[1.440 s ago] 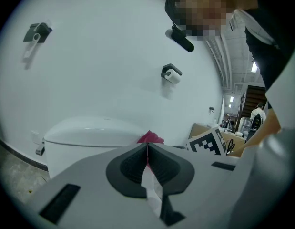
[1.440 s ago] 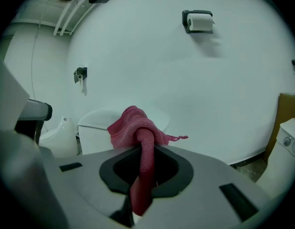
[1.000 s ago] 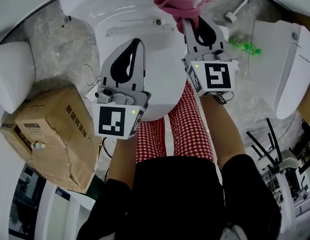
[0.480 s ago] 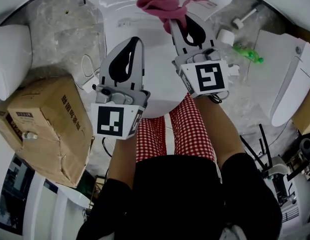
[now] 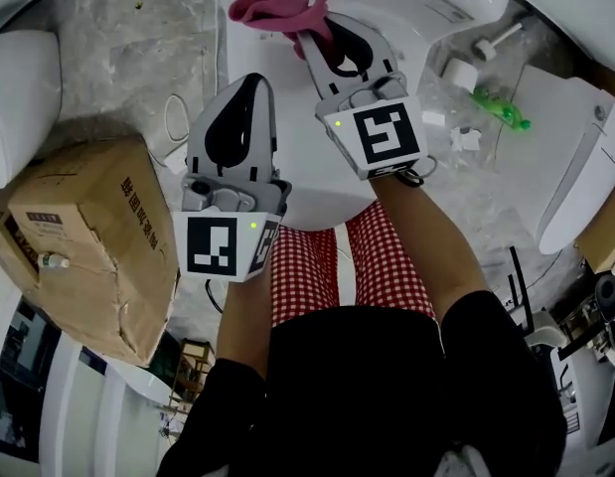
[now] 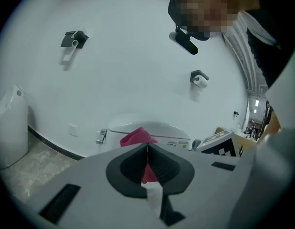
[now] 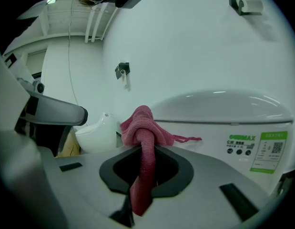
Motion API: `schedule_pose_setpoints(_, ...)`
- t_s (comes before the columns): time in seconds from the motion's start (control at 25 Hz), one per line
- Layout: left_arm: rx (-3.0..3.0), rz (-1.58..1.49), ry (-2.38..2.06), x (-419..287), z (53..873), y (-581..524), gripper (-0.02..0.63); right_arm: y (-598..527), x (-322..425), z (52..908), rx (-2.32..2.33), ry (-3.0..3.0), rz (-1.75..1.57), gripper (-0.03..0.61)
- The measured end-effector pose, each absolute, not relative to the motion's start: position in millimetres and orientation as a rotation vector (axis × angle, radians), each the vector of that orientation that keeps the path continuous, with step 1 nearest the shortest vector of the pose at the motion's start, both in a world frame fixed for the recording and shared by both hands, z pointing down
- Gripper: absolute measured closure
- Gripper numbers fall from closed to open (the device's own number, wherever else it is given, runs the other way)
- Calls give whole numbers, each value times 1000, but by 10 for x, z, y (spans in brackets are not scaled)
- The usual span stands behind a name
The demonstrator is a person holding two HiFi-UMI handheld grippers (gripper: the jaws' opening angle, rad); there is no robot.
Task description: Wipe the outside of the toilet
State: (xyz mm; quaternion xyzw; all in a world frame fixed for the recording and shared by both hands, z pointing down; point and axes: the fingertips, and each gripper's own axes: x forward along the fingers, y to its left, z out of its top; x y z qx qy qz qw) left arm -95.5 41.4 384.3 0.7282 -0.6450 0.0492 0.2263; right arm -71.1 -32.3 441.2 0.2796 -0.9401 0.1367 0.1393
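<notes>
Wiping looks under way: the right gripper (image 5: pixel 315 30) is clenched on a pink cloth (image 5: pixel 270 6), which is bunched against the top rear of the white toilet (image 5: pixel 317 202). The left gripper (image 5: pixel 241 82) hovers above the lid, jaws together and empty. Nothing shows which parts are clean; the lid and sides probably remain.

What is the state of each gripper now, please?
Left gripper: closed, holding nothing.
Right gripper: closed on the pink cloth.
</notes>
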Motion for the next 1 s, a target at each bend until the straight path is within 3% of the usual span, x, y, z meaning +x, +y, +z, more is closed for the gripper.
schedule_pose_setpoints(1.0, 1877, 53, -1852, -1934, 4038, 509, 603, -476, -1521, 5336, 861, -2424, 694, 523)
